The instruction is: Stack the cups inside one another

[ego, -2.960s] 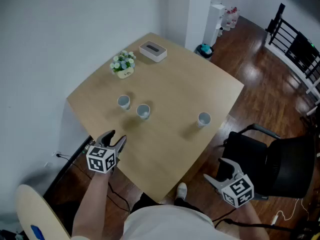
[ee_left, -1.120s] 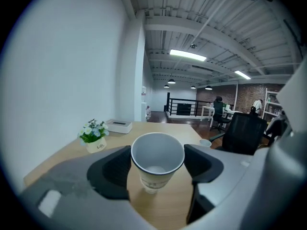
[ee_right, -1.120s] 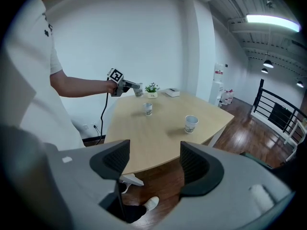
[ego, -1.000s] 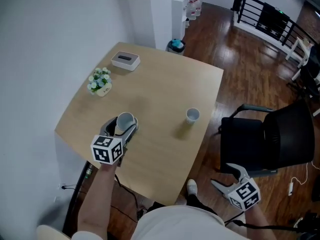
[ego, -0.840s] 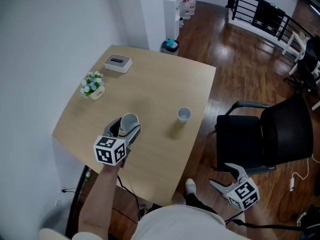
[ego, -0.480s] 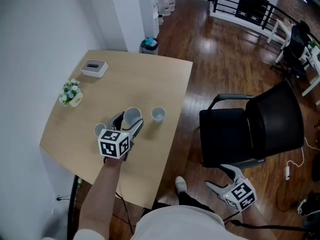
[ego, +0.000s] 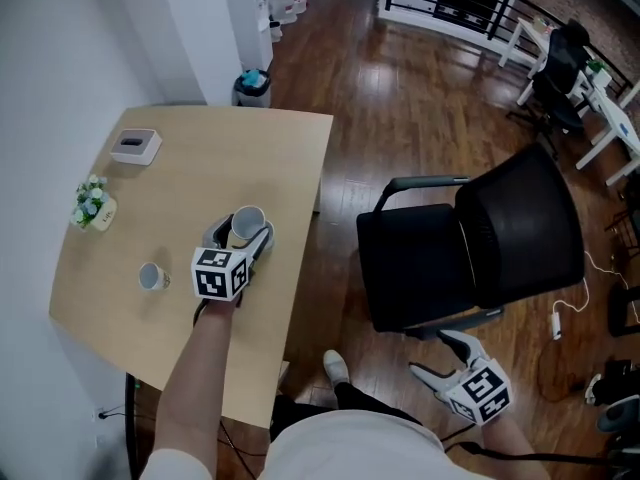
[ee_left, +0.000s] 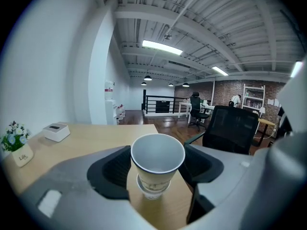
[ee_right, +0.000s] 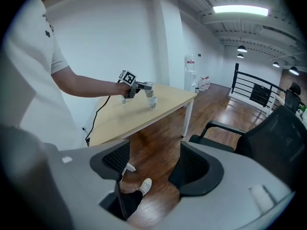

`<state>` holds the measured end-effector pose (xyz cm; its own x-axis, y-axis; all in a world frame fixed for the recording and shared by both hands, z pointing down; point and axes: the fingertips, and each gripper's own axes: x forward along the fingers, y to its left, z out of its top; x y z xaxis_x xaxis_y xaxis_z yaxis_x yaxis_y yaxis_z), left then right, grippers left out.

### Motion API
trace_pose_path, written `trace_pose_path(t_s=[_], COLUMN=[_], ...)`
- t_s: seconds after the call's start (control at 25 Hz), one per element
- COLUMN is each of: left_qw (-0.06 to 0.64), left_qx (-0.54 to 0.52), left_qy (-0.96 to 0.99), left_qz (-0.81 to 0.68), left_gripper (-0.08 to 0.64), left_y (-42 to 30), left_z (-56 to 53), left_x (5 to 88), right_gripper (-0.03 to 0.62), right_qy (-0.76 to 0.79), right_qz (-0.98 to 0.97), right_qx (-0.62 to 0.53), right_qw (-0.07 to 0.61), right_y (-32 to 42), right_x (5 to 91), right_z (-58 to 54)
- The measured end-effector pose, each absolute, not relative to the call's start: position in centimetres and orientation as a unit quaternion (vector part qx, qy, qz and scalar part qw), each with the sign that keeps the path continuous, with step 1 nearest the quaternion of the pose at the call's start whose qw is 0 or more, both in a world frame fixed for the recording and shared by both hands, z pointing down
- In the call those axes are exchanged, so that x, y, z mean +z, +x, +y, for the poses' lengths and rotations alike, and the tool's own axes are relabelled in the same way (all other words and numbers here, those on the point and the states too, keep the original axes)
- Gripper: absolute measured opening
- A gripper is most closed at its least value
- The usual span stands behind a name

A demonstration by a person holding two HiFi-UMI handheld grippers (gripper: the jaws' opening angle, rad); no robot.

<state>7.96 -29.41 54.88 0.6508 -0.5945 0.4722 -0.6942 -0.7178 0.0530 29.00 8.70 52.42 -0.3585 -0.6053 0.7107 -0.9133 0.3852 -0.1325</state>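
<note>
My left gripper (ego: 241,233) is shut on a white paper cup (ego: 247,222) and holds it upright over the table (ego: 290,158). In the left gripper view this held cup (ee_left: 157,159) hangs directly over a second cup (ee_left: 153,191), its base at or just inside that cup's rim; I cannot tell whether they touch. The right gripper view shows that lower cup (ee_right: 152,103) standing on the table near its edge. A third cup (ego: 150,276) stands alone further left. My right gripper (ego: 428,355) is open and empty, low over the wooden floor beside the chair.
A small flower pot (ego: 92,203) and a white box (ego: 135,146) sit on the table's far left side. A black office chair (ego: 470,248) stands right of the table. The person's shoe (ego: 334,368) shows on the floor by the table's near corner.
My left gripper has carried its cup rightwards across the table, away from the left cup, until it hangs over the right one. The right gripper stays low by the chair.
</note>
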Motion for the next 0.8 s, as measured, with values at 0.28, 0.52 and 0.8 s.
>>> trace_pose_path(t_s=[0.28,0.52,0.8], left_qw=[0.121,0.126,0.128], left_qx=[0.235,0.229,0.185], left_qy=[0.893,0.893,0.893], left_qz=[-0.363,-0.366,-0.391], left_gripper=[0.384,0.419,0.419], left_y=[8.6,7.6,1.0], left_z=[-30.8,-30.0,-25.1], left_x=[58.3,57.6,53.1], right_gripper=[0.334,0.334,0.334], right_qy=[0.495,0.479,0.417], right_qz=[-0.770,-0.782,-0.826], right_qx=[0.275,0.268,0.238], right_qw=[0.294,0.295,0.296], right_y=[31.1,30.1,24.3], right_x=[53.1,53.1,53.0], right_z=[8.4,6.5,2.9])
